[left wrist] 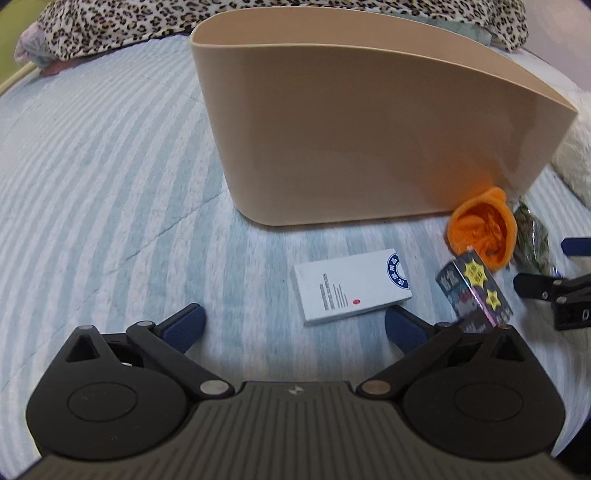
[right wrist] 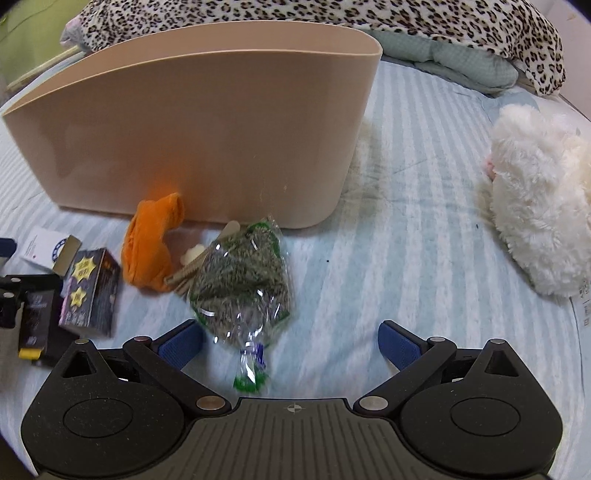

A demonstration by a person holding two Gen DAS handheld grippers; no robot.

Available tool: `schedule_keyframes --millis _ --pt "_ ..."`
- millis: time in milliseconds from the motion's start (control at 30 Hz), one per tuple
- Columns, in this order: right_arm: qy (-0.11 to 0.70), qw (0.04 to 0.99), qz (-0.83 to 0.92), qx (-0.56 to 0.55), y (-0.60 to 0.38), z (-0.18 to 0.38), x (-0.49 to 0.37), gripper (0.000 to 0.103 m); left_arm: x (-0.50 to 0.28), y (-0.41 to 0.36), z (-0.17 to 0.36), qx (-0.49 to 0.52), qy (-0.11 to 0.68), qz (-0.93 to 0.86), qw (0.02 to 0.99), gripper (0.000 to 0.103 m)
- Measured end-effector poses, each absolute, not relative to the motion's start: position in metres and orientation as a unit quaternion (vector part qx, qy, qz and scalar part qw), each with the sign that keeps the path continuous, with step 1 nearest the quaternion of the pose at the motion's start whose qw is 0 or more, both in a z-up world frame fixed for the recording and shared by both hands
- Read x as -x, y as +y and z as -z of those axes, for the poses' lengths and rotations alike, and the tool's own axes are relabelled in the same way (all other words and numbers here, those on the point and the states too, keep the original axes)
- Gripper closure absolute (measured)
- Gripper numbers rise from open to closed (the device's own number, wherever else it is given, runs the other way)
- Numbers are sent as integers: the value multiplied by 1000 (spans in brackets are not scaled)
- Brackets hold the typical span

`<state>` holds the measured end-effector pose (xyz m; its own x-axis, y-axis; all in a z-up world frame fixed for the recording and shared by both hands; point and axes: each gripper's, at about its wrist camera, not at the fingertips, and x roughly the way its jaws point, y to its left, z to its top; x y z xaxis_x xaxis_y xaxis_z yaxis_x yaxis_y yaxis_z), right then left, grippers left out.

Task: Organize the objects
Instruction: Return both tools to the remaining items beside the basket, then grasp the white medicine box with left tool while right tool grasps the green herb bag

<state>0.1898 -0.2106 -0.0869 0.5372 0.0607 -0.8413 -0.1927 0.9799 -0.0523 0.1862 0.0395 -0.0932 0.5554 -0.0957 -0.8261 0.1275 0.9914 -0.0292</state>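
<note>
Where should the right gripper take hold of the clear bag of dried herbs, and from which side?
Probably at the twisted neck of the bag, the end nearest the right gripper. The bag lies flat on the bed with its thin neck pointing toward the open gripper, while its body is wide and loose. Coming from above and closing across the neck looks the surest hold.

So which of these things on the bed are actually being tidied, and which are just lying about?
For the job:
beige bin
white box
dark box
orange toy
herb bag
left claw
right claw

Just lying about:
leopard blanket
fluffy white toy
striped bedcover
</note>
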Motion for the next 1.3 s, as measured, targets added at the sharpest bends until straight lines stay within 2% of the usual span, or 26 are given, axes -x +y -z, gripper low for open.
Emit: schedule_keyframes --millis 233,567,600,633,700,767,800,867,900,967,1067,1300 --pt "477 873 -80 56 -211 92 -196 0 -194 35 92 0 453 51 890 0" --pt "481 870 -93 52 -211 92 -197 0 -196 18 91 -32 422 76 903 1" --pt "478 872 -93 53 -211 92 -196 0 -196 18 91 -30 420 77 904 2" --pt "475 873 -94 56 -211 91 -195 0 -196 18 91 -27 417 78 905 14" --pt "467 877 -96 62 -208 91 -191 1 -194 18 88 -27 412 78 907 25" --pt "462 879 -101 63 -207 89 -189 11 -197 20 86 -28 412 77 907 41" --pt "459 880 -105 63 -206 87 -187 15 -197 21 85 -28 413 76 907 42" --pt "455 881 -108 63 -204 83 -186 30 -192 25 83 -23 415 73 907 43" --pt "453 883 -109 61 -204 81 -183 35 -190 26 83 -22 414 70 907 54" --pt "451 884 -113 57 -203 77 -182 54 -183 25 84 -27 417 68 906 63" --pt "449 884 -116 56 -202 72 -177 59 -178 27 83 -28 423 66 903 71" --pt "442 889 -113 42 -213 56 -161 61 -172 37 78 -13 428 54 902 71"
